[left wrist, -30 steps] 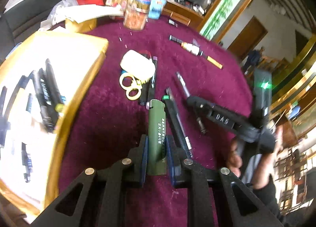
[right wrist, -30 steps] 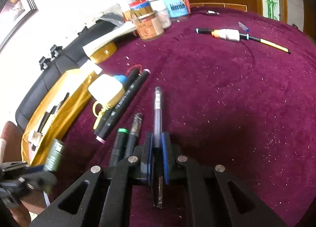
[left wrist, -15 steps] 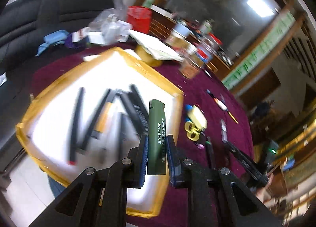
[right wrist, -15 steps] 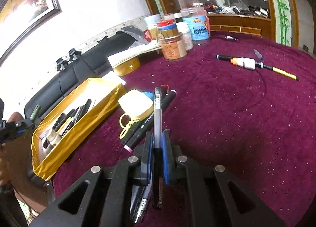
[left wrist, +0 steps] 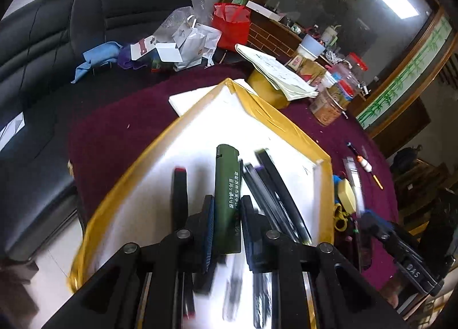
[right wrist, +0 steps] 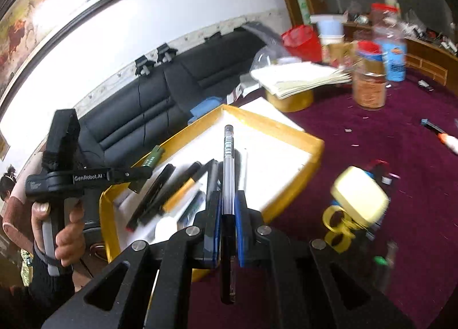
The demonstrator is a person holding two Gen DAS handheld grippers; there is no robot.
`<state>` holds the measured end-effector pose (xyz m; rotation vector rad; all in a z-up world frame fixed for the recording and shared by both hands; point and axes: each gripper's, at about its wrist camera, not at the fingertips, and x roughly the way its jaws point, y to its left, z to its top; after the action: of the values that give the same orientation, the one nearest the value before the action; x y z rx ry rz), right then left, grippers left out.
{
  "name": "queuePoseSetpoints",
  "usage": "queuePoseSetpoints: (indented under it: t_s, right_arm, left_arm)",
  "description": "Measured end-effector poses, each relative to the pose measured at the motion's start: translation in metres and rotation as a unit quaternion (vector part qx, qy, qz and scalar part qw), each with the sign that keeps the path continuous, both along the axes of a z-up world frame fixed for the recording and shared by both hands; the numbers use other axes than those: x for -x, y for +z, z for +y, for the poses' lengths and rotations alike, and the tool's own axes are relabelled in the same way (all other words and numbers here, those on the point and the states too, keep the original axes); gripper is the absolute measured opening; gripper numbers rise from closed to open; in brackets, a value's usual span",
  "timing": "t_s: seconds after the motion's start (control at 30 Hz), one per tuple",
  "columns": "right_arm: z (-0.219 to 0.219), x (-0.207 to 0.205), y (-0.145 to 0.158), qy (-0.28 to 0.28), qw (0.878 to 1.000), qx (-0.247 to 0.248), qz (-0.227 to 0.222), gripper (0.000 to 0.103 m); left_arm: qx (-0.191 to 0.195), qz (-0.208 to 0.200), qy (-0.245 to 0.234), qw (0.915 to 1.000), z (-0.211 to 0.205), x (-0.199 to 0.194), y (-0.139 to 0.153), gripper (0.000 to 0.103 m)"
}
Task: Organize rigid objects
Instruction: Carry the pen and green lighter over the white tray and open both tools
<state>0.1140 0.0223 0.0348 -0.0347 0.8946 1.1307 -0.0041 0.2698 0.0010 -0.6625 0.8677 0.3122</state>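
Both tongs swung over yellow tray (left wrist: 289, 126) — maroon cloth (right wrist: 386, 128), black sofa (left wrist: 43, 43)

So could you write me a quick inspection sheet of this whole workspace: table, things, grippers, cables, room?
Surface: round table under a maroon cloth, speckled with crumbs.
Job's things: yellow-walled tray already holding several pens; green lighter; clear pen.
Clutter: jars, papers on a yellow tub, cream case with yellow scissors, loose markers, a fishing float.
Grippers: left hand-held gripper shut on the green lighter, over the tray; right hand-held gripper shut on the clear pen, at the tray's edge.
Cables: thin black cords down the sofa.
Surroundings: black sofa, framed painting, wooden cabinet.
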Motion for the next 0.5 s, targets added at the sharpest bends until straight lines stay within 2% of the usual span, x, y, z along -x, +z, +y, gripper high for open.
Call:
queuePoseSetpoints:
  t_s: [0.17,0.33,0.5]
  right_arm:
    - [0.054,-0.031,-0.024,-0.014,0.999,0.047,0.018,0.009]
    - [0.081,-0.049,-0.049,-0.023,0.996,0.078,0.035,0.009]
    - [0.097,-0.042,-0.058,-0.03,0.993,0.115,-0.005,0.009]
  left_arm:
    - [0.002,0.015,-0.017,0.9997,0.009,-0.022,-0.013,0.017]
    - [-0.001,0.053,-0.017,0.9984,0.019,-0.031,-0.026,0.017]
    - [0.007,0.071,-0.023,0.9972,0.02,-0.033,-0.032,0.018]
